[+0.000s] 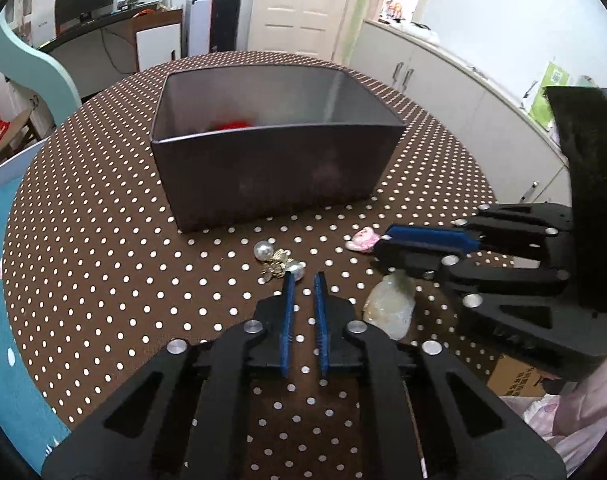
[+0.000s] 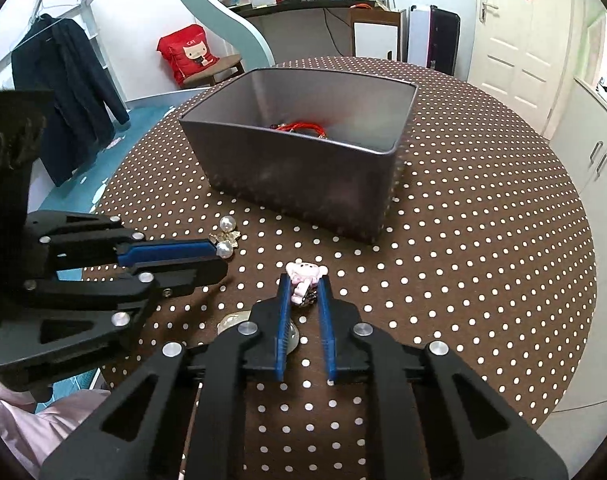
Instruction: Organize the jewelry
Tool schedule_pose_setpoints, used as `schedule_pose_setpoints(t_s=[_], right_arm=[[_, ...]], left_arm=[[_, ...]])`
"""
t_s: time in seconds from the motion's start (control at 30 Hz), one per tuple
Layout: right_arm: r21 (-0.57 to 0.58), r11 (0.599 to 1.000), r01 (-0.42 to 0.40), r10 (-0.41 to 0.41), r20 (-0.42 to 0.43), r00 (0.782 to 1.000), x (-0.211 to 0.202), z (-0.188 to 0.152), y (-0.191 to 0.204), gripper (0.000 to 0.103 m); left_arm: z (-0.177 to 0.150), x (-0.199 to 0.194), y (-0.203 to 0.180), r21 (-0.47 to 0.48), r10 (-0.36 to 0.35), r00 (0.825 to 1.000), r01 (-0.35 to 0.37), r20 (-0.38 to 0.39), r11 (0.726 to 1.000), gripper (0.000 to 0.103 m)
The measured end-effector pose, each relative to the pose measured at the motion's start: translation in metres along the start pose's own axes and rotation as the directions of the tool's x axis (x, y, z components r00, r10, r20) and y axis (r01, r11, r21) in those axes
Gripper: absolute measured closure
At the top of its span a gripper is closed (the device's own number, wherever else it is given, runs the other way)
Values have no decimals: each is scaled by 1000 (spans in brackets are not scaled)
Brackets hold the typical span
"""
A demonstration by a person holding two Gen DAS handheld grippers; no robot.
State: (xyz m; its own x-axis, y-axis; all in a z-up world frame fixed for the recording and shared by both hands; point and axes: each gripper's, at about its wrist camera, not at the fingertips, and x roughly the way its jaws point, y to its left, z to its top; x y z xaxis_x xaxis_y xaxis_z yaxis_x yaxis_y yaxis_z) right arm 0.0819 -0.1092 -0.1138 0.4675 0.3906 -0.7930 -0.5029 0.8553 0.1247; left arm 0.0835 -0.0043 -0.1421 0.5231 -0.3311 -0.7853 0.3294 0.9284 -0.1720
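A dark grey box (image 1: 271, 168) stands on the round polka-dot table (image 1: 103, 240) with red cord jewelry (image 2: 303, 128) inside. Pearl and gold earrings (image 1: 277, 262) lie in front of it. My left gripper (image 1: 304, 276) is open, its tips just beside the nearer pearl; it also shows in the right wrist view (image 2: 219, 258). A pink bear charm (image 2: 303, 276) sits between the open fingers of my right gripper (image 2: 303, 280), touching the left pad. A pale translucent stone pendant (image 1: 389, 308) lies right of the left gripper.
The table edge curves close on the left and right. A cardboard box (image 1: 519, 376) sits below the table at the right. White cabinets (image 1: 463, 92) and a door (image 2: 519, 40) stand behind.
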Motion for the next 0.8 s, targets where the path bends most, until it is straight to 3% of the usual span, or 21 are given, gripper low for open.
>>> schedule_pose_setpoints(t_s=[0.07,0.33,0.5,0.57,0.63,0.67,0.8], right_arm=[[3,1000,1,-1,3,1000,-2,-1,-2,95],[6,1000,-17,17,-1,1000,-1,-1,-3,94],[14,1000,-6,7,-9,1000,2,-1,-4,84],[15,1000,-9,10,-7,1000,2,-2,-3,83],[14,1000,-8,8,-6,1000,2,-2,-1,81],[12,1000,-4,4,-6,1000,2,-2,0,81],[11,1000,-17,17,-1,1000,2,-2,0,76]], left_arm=[[1,2,2,-11,7,1000,-7,-2,1000,97],[7,2,2,-26,30,999,-30,-16,999,96],[12,7,1,-38,41,999,-42,-23,998,96],[15,7,0,-44,40,999,-41,-27,998,89],[18,7,-6,-33,59,998,-60,-22,998,54],[19,7,-8,-23,101,995,-101,-11,995,53],[21,10,-4,-29,102,995,-102,-18,994,59]])
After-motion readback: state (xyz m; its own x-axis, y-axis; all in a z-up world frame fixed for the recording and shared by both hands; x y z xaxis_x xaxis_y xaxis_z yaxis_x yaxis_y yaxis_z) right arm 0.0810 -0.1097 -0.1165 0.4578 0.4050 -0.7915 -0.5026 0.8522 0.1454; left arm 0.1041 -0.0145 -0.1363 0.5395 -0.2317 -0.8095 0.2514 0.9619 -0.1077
